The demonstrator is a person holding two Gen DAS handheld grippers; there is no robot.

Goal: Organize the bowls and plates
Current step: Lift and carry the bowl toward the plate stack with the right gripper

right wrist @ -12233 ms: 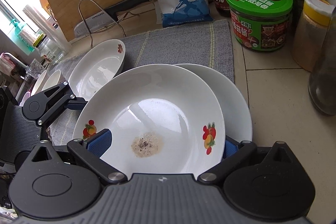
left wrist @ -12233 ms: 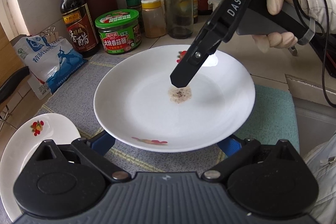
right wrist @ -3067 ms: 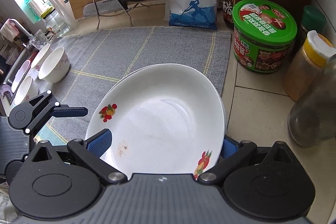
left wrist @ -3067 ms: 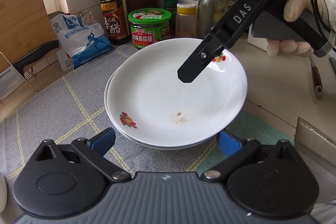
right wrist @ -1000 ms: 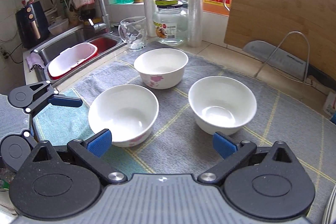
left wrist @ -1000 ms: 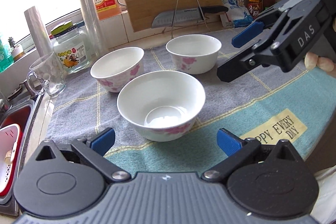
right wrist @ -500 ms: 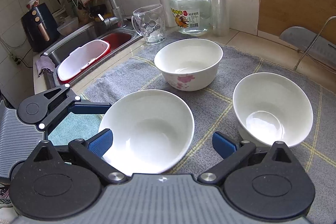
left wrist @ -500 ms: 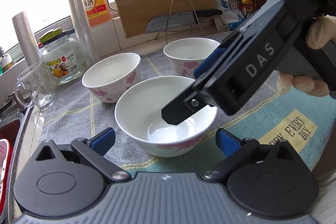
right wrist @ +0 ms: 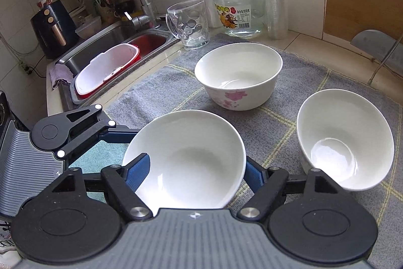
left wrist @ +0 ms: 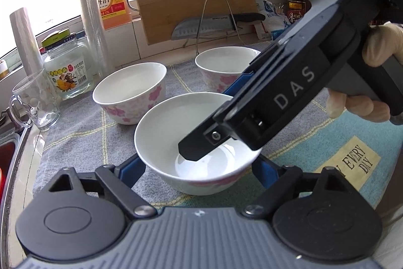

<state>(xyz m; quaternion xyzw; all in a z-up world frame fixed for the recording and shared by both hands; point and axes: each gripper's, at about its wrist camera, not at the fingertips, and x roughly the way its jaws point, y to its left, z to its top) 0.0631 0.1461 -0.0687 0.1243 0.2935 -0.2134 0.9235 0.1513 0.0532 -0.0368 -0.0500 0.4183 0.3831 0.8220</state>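
With both my grippers' jaws closing on the nearest bowl (left wrist: 161, 127) of 3 on the grey mat (left wrist: 83, 122), left gripper (left wrist: 199, 168) outside its walls and right gripper (right wrist: 194, 170) too, I fear glazed sides slipping or tipping it.

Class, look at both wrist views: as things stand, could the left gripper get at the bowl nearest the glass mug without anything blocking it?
Probably not straight away. The left gripper has its jaws closing around the near bowl, with the right gripper closing on it too. The bowl by the mug stands open and uncovered behind, so releasing first should free the way.
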